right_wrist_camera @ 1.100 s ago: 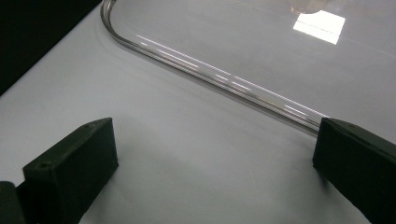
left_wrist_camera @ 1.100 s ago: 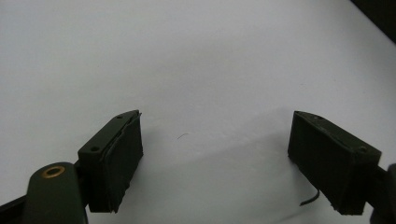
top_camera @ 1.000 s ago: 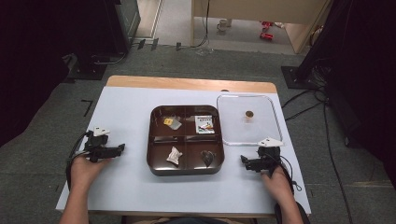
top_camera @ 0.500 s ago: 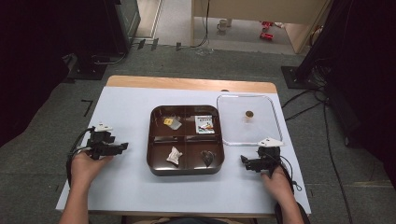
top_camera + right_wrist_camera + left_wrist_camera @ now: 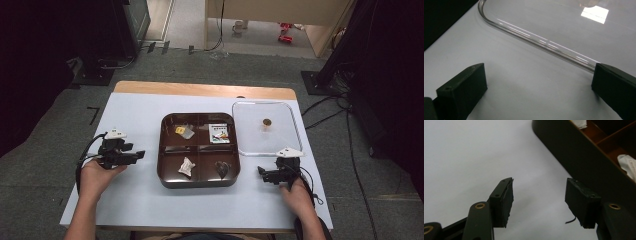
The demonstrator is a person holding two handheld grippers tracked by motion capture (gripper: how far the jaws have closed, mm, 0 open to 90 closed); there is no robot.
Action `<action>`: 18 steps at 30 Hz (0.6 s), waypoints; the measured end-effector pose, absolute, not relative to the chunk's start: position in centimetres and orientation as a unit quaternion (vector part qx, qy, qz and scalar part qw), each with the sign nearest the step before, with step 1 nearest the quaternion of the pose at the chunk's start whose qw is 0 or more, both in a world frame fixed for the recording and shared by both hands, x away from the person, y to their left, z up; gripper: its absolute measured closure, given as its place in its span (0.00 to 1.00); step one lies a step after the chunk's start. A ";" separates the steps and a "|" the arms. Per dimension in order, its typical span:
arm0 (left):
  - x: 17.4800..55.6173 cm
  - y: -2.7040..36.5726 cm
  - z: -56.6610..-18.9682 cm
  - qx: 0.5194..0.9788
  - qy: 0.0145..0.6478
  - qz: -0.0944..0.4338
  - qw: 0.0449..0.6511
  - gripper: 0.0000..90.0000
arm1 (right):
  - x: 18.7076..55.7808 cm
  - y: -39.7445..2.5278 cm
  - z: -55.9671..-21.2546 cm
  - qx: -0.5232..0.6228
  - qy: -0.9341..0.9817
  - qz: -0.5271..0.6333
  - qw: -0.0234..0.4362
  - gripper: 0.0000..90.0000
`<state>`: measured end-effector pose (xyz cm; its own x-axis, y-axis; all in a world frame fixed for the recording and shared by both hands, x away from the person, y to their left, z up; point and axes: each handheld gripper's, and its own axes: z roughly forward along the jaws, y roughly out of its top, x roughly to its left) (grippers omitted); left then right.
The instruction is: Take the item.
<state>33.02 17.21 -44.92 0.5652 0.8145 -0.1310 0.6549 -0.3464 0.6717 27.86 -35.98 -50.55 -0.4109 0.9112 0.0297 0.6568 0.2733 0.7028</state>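
Your left gripper (image 5: pixel 131 156) has edged a little toward the tray since a second ago, while your right gripper (image 5: pixel 265 173) has stayed where it was, near the front right of the table (image 5: pixel 140 210). From the high view you get the whole white table with the dark brown tray (image 5: pixel 199 181) at its middle and the clear lid (image 5: pixel 295 127) lying flat just to the tray's right, close beside it. That view lays out the tray's four compartments: a small yellow packet (image 5: pixel 184 131) at the far left, a white printed packet (image 5: pixel 218 133) at the far right, a crumpled white wrapper (image 5: pixel 186 166) at the near left, and a small dark item (image 5: pixel 222 169) at the near right, too dim to tell what it is. A small round brown spot (image 5: pixel 267 121) shows at the lid's centre. Your left gripper view (image 5: pixel 539 203) adds what the high view cannot: its jaws stand apart with nothing between them, low over the table, with the tray's dark outer wall (image 5: pixel 584 162) just beside the right-hand jaw. Your right gripper view (image 5: pixel 539 87) shows its jaws spread wide and empty above bare table, the lid's rounded corner rim (image 5: pixel 536 41) just ahead of them.
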 end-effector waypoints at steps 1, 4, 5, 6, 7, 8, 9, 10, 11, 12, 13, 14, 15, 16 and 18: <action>33.0 17.0 -44.8 0.814 0.450 0.115 0.349 0.44 | 27.9 -36.0 -50.6 0.507 0.774 0.327 0.195 0.00; 32.9 16.5 -44.4 0.817 0.442 0.115 0.353 0.43 | 27.9 -36.0 -50.5 0.507 0.774 0.327 0.194 0.00; 32.9 16.1 -44.1 0.815 0.438 0.116 0.361 0.42 | 27.9 -36.0 -50.6 0.507 0.773 0.327 0.194 0.00; 32.9 16.1 -44.1 0.815 0.438 0.116 0.361 0.42 | 27.9 -36.0 -50.5 0.507 0.774 0.327 0.194 0.00; 32.9 16.0 -44.0 0.815 0.435 0.117 0.364 0.42 | 27.9 -36.0 -50.5 0.507 0.774 0.327 0.194 0.00; 32.9 15.7 -43.7 0.816 0.429 0.118 0.368 0.42 | 27.9 -36.0 -50.5 0.507 0.774 0.327 0.194 0.00; 32.9 15.5 -43.6 0.817 0.426 0.120 0.369 0.43 | 27.9 -36.0 -50.6 0.507 0.773 0.327 0.194 0.00; 32.8 15.4 -43.6 0.817 0.425 0.119 0.371 0.44 | 27.9 -36.0 -50.6 0.507 0.774 0.327 0.194 0.00; 32.8 15.4 -43.6 0.817 0.425 0.119 0.371 0.45 | 27.9 -36.0 -50.6 0.507 0.774 0.327 0.194 0.00; 32.8 15.2 -43.3 0.817 0.421 0.118 0.376 0.45 | 27.9 -36.0 -50.5 0.507 0.774 0.327 0.194 0.00; 32.8 15.2 -43.3 0.817 0.421 0.118 0.376 0.45 | 27.9 -36.0 -50.5 0.507 0.774 0.327 0.194 0.00; 32.8 15.1 -43.1 0.817 0.419 0.117 0.379 0.45 | 27.9 -36.0 -50.5 0.507 0.774 0.327 0.194 0.00; 32.8 15.0 -42.8 0.817 0.414 0.112 0.386 0.46 | 27.9 -36.0 -50.6 0.506 0.774 0.326 0.195 0.00; 32.8 15.0 -42.8 0.817 0.414 0.112 0.386 0.46 | 27.9 -36.0 -50.6 0.506 0.774 0.326 0.195 0.00; 32.6 14.5 -42.6 0.821 0.405 0.112 0.386 0.46 | 27.9 -36.0 -50.6 0.506 0.774 0.326 0.195 0.00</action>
<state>32.64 14.53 -42.61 0.6472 0.7514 -0.1285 0.5780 -0.3738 0.7254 27.89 -36.00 -50.55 -0.4119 0.9108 0.0281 0.6562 0.2751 0.7026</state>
